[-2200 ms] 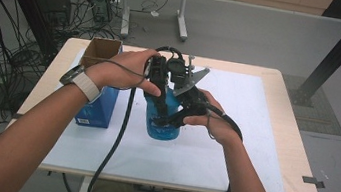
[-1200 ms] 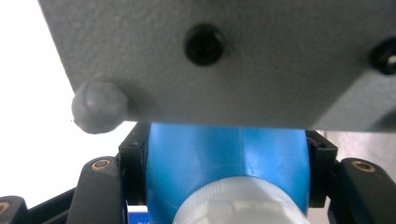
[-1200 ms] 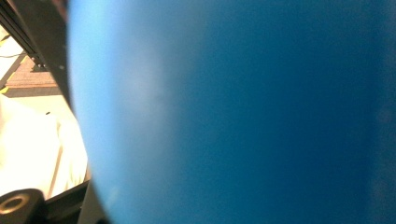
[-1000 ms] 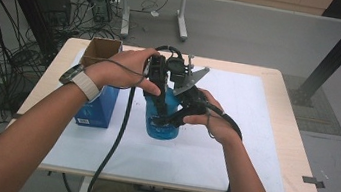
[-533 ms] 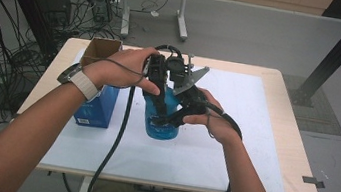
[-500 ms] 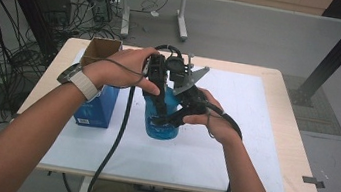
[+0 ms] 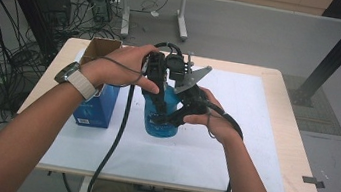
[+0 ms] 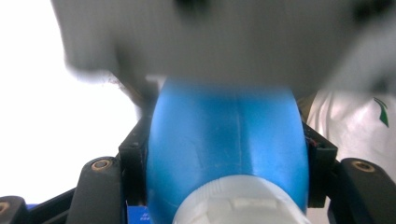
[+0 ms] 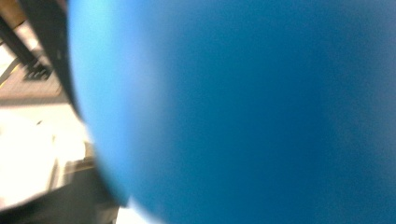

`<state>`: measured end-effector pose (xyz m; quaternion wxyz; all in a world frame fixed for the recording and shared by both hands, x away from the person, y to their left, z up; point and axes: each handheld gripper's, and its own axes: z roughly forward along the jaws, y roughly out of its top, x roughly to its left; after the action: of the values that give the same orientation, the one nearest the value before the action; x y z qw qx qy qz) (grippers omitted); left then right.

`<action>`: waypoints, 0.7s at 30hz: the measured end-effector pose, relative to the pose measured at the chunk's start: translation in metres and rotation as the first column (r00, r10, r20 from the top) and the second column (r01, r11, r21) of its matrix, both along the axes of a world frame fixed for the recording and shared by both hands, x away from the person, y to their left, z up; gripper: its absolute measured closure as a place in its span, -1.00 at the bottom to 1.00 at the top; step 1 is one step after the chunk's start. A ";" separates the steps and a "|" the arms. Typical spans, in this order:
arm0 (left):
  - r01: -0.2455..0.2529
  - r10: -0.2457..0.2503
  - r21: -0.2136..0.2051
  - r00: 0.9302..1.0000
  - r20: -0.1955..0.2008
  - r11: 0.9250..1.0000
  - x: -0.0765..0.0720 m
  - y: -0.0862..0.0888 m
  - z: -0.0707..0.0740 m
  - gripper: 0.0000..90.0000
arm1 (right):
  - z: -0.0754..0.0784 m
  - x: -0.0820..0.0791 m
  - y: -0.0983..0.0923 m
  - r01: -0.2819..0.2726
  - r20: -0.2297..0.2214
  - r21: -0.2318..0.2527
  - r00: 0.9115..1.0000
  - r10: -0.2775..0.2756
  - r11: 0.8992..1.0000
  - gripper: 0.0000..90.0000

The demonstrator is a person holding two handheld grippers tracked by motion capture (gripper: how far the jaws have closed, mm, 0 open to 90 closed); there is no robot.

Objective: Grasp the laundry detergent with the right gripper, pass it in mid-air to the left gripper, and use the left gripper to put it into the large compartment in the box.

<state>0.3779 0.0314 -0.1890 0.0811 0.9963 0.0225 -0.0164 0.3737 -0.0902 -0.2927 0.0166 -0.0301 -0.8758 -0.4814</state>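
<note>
Your right gripper [image 7: 175,119] has just been spreading its fingers beside the blue translucent plastic bottle [image 7: 161,117], whose body fills its view too closely to tell whether the pads still press. Nothing else has shifted: the bottle stands upright on the white sheet of the desk [image 7: 288,107], and your left gripper [image 7: 156,94] clenches its neck just above the white ribbed cap [image 8: 238,205]. To me, that leaves the bottle to your left hand. Printing on the blue cardboard box [image 7: 97,108] is illegible.

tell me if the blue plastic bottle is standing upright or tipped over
Upright: the blue plastic bottle stands base down on the white table cover, its neck clamped in the left tongs.
</note>
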 end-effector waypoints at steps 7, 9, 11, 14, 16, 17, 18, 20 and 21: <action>-0.020 0.020 0.002 1.000 0.003 1.000 -0.002 0.005 0.005 -0.16 | -0.001 -0.005 -0.043 0.116 0.007 -0.052 0.993 -0.116 0.992 -0.82; -0.031 0.031 0.015 0.999 0.010 0.999 -0.003 0.007 0.006 -0.16 | -0.002 -0.006 -0.053 0.142 0.009 -0.101 0.990 -0.142 0.985 -0.82; -0.048 0.048 0.018 0.999 0.015 0.999 -0.003 0.008 0.008 -0.16 | -0.003 -0.007 -0.065 0.159 -0.007 -0.165 0.987 -0.162 0.973 -0.82; -0.081 0.080 0.020 0.996 0.024 0.997 -0.002 0.011 0.010 -0.16 | -0.001 -0.008 -0.079 0.188 -0.017 -0.213 0.980 -0.196 0.959 -0.81; -0.106 0.105 0.028 0.994 0.035 0.994 -0.001 0.011 0.012 -0.16 | 0.002 -0.007 -0.089 0.223 -0.022 -0.253 0.971 -0.237 0.941 -0.80; -0.120 0.119 0.029 0.992 0.040 0.992 -0.001 0.012 0.013 -0.16 | 0.003 -0.007 -0.092 0.229 -0.026 -0.263 0.969 -0.244 0.937 -0.80; -0.135 0.133 0.035 0.990 0.048 0.990 0.000 0.011 0.015 -0.16 | 0.004 -0.007 -0.096 0.241 -0.028 -0.285 0.965 -0.260 0.928 -0.80; -0.159 0.156 0.038 0.986 0.061 0.987 0.001 0.012 0.017 -0.16 | 0.008 -0.006 -0.103 0.264 -0.014 -0.321 0.959 -0.284 0.909 -0.80; -0.168 0.165 0.042 0.984 0.066 0.985 0.001 0.012 0.018 -0.17 | 0.010 -0.006 -0.108 0.281 -0.017 -0.336 0.952 -0.304 0.899 -0.80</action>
<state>0.3789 0.0432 -0.1711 0.0592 0.9926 0.1036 0.0223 0.3682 -0.1984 -0.2822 -0.0312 -0.1802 -0.9283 -0.3238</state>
